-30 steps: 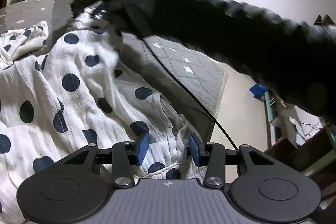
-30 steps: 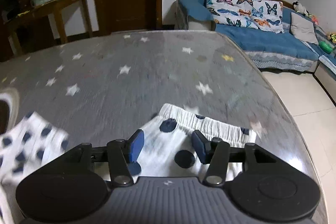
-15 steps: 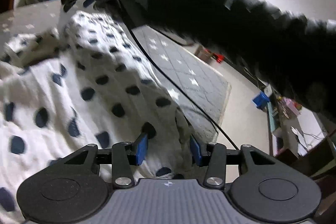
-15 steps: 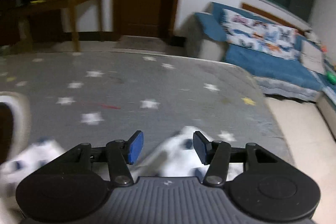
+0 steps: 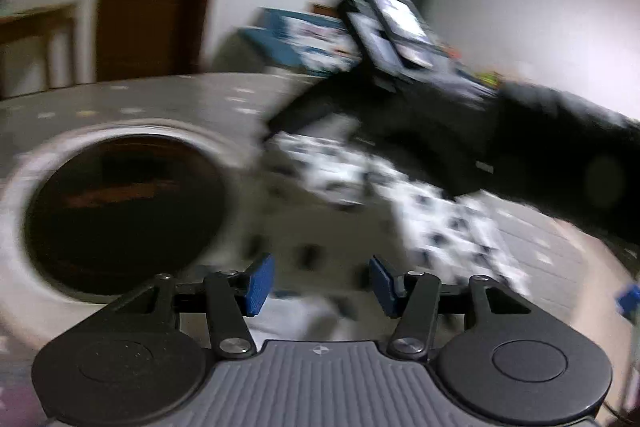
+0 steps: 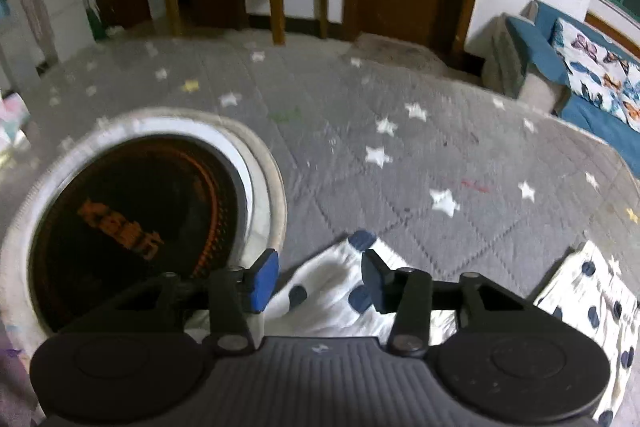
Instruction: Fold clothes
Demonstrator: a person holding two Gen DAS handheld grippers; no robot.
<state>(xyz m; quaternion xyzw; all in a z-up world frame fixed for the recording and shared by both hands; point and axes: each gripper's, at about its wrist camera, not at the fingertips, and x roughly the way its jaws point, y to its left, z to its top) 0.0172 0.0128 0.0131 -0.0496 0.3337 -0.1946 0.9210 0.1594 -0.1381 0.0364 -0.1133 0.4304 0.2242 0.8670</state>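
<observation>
I hold the white, navy-dotted cotton garment (image 6: 332, 303) between my right claw's (image 6: 319, 281) spread fingers, grip uncertain; my left claw (image 5: 316, 281) gapes above it. Cloth may slip loose.

Left wrist view: heavy motion blur smears the polka-dot garment (image 5: 436, 211) and the basket (image 5: 120, 211). Right wrist view: the right gripper (image 6: 320, 279) body hides the garment's lower part; the basket's left rim is cut off.
</observation>
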